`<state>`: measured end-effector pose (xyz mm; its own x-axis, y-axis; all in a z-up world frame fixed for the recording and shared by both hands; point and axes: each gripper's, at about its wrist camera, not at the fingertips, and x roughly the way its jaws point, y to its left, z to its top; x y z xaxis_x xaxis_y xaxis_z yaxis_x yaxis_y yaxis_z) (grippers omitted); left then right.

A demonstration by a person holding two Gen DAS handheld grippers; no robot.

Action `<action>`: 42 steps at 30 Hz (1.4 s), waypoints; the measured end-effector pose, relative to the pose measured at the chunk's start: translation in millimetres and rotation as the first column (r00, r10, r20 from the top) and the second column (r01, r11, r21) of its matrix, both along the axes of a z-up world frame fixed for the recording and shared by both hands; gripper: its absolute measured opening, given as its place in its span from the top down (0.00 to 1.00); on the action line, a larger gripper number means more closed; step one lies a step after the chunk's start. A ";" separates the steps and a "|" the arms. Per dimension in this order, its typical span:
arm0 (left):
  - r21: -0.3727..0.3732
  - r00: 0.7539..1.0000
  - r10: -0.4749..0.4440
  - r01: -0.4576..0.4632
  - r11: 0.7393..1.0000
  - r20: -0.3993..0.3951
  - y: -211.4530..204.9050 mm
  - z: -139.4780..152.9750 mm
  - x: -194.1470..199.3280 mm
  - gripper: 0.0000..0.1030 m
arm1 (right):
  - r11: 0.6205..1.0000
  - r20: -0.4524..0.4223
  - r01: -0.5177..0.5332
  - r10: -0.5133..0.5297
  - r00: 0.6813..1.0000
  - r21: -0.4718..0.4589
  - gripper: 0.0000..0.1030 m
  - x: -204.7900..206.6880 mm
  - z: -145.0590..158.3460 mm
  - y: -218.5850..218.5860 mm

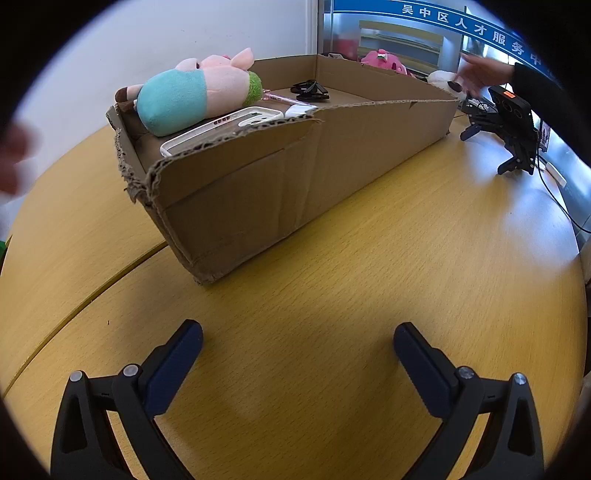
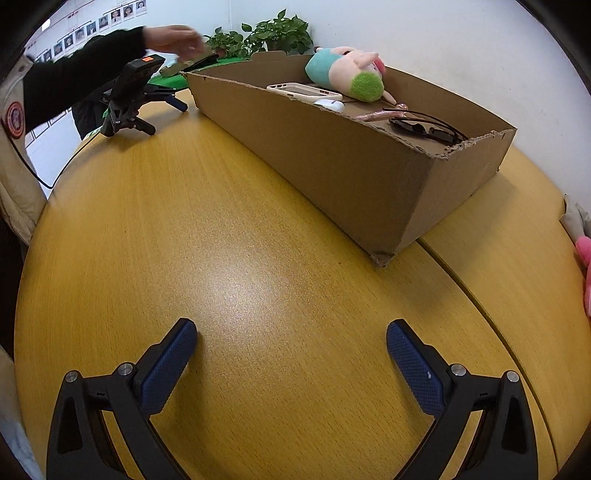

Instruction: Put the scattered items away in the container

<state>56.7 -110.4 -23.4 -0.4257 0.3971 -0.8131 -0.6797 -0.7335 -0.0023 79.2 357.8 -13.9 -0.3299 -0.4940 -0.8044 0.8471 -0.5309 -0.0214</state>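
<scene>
The left tongs (image 1: pixel 297 334) hang low over the yellow wooden table (image 1: pixel 332 277), and their two blue fingers (image 1: pixel 173 365) stand wide apart with nothing between them. The right tongs (image 2: pixel 291 332) are the same: wide open, empty, over bare table.

A little farther back sits a long cardboard box (image 1: pixel 258 192) with torn edges. It rests on the table, across a thin seam in the wood. All the small things I can see are inside it. A soft toy pig (image 1: pixel 192 92) in a blue-green shirt lies at one end, partly over the rim. Next to it lies a white phone case (image 1: pixel 221 127), then a small white thing (image 2: pixel 330 105) I cannot name, then a pink pen (image 2: pixel 376 115). Black sunglasses (image 2: pixel 424 129) lie at the other end.

Behind the box, another black gripper (image 2: pixel 129 96) stands on the table. A person's hand (image 2: pixel 173 38) in a black sleeve (image 2: pixel 81 81) reaches over it. Green plants (image 2: pixel 273 33) stand by the white wall.
</scene>
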 end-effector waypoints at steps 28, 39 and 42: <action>-0.001 0.999 -0.038 0.038 0.999 -0.001 4.2 2.2 4.8 0.00 | 0.999 0.001 0.040 -0.040 0.999 0.002 0.00 1.8 -0.2 -1.0; -0.001 0.999 -0.039 0.039 0.999 -0.002 4.5 2.5 4.6 0.00 | 0.999 0.001 0.045 -0.045 0.999 0.002 0.00 2.2 -0.4 -1.1; -0.001 0.999 -0.039 0.039 0.999 -0.002 4.7 2.7 4.6 0.00 | 0.999 0.001 0.047 -0.047 0.999 0.002 0.00 2.3 -0.5 -1.2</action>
<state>61.3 -105.7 -20.7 -0.4111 0.4126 -0.8129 -0.7079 -0.7063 -0.0005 81.5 356.7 -14.4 -0.3519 -0.4764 -0.8057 0.8214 -0.5699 -0.0218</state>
